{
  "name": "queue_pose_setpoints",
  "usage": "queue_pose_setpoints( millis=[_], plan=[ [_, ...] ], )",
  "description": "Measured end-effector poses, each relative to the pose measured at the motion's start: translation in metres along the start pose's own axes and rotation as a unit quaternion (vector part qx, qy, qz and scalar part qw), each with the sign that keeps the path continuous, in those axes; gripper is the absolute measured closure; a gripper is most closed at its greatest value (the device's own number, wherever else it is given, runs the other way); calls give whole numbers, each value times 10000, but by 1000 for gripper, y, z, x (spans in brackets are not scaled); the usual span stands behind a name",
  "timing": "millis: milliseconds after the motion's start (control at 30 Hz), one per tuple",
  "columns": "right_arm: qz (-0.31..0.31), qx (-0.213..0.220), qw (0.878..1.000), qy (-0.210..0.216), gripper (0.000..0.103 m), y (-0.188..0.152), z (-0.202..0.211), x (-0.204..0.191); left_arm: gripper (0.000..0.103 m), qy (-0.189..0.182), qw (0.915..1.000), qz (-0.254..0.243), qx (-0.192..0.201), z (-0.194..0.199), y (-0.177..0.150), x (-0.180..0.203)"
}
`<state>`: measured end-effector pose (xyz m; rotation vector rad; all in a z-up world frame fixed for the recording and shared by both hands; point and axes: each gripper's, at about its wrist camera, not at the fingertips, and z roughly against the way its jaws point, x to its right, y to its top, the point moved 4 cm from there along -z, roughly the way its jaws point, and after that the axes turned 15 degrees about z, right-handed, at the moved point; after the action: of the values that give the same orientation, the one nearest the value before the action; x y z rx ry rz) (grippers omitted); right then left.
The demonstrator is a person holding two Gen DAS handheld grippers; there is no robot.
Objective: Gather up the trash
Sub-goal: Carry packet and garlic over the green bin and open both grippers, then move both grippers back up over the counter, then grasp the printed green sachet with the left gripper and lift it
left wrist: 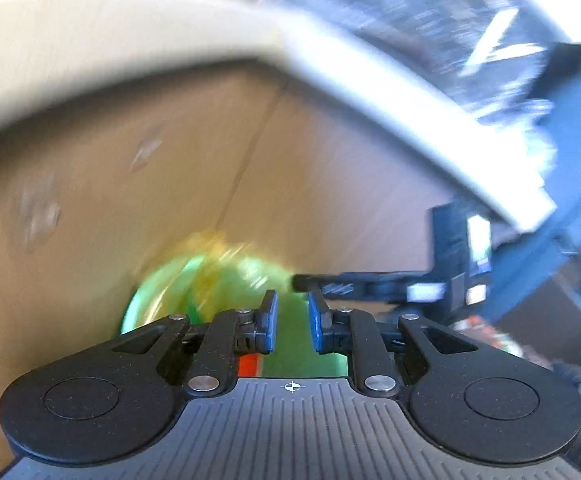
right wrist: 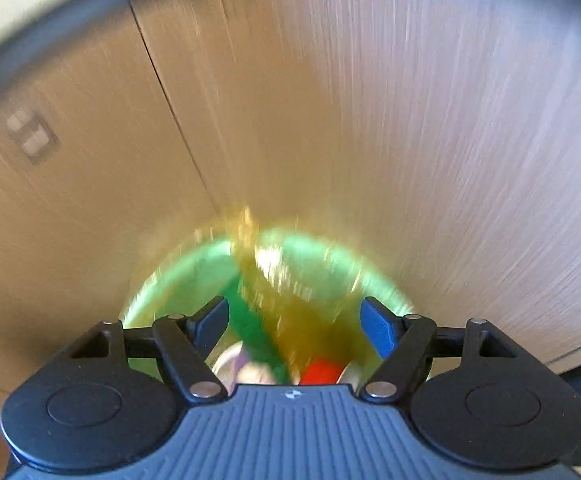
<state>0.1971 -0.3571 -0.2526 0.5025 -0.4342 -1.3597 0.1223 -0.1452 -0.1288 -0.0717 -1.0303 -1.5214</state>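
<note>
A green bin (right wrist: 186,276) stands on the wooden floor, blurred by motion, and also shows in the left wrist view (left wrist: 158,288). A crinkly yellow wrapper (right wrist: 286,292) lies in it with a green item, a red item (right wrist: 320,372) and pale trash. My right gripper (right wrist: 294,320) is open and empty right above the bin's mouth. My left gripper (left wrist: 292,320) hovers over the bin's right part with jaws a narrow gap apart and nothing between them. The other gripper's finger (left wrist: 330,286) reaches in from the right just ahead of it.
Wooden floor boards (right wrist: 330,100) surround the bin. A pale baseboard or furniture edge (left wrist: 170,32) curves across the top of the left wrist view, with dark blurred objects (left wrist: 450,12) behind it. A dark stand (left wrist: 570,200) is at the right.
</note>
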Motion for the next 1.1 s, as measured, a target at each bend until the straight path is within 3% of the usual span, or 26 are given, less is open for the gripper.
queue_pose_setpoints(
  millis=[67, 167, 233, 333, 433, 500, 600, 667, 733, 833, 933, 1100],
  plan=[
    [115, 426, 9987, -253, 23, 17, 32, -6, 84, -53, 9991, -354, 249, 30, 18, 23],
    [232, 1186, 9920, -366, 17, 49, 81, -20, 84, 269, 9954, -578, 711, 80, 48, 36],
    [271, 1706, 9849, -139, 15, 72, 112, -33, 84, 534, 9926, -464, 989, 116, 70, 32],
    [573, 2356, 9683, 596, 3, 107, 147, -67, 84, 1077, 9836, -110, 1443, 173, 100, 7],
    [1023, 2473, 9519, 1491, 2, 139, 166, -109, 84, 1950, 9630, 504, 1790, 219, 123, -34],
    [1385, 2432, 9401, 1945, 2, 153, 169, -142, 84, 2286, 9486, 1241, 1804, 240, 133, -65],
    [1902, 2460, 9212, 2338, 2, 160, 182, -190, 84, 2294, 9345, 2099, 1731, 260, 137, -106],
    [2260, 2468, 9048, 2632, 5, 156, 190, -221, 84, 2336, 9277, 2381, 1678, 261, 138, -126],
    [2498, 2423, 8970, 2724, 10, 154, 192, -243, 84, 2342, 9234, 2574, 1619, 258, 139, -140],
    [2562, 2241, 8967, 2829, 15, 150, 181, -257, 84, 2266, 9270, 2616, 1446, 246, 150, -150],
    [2466, 2020, 8981, 3031, 16, 143, 175, -259, 84, 2346, 9353, 2336, 1247, 224, 165, -150],
    [2405, 1887, 8978, 3171, 16, 135, 178, -260, 83, 1955, 9610, 1722, 924, 183, 186, -124]
  ],
)
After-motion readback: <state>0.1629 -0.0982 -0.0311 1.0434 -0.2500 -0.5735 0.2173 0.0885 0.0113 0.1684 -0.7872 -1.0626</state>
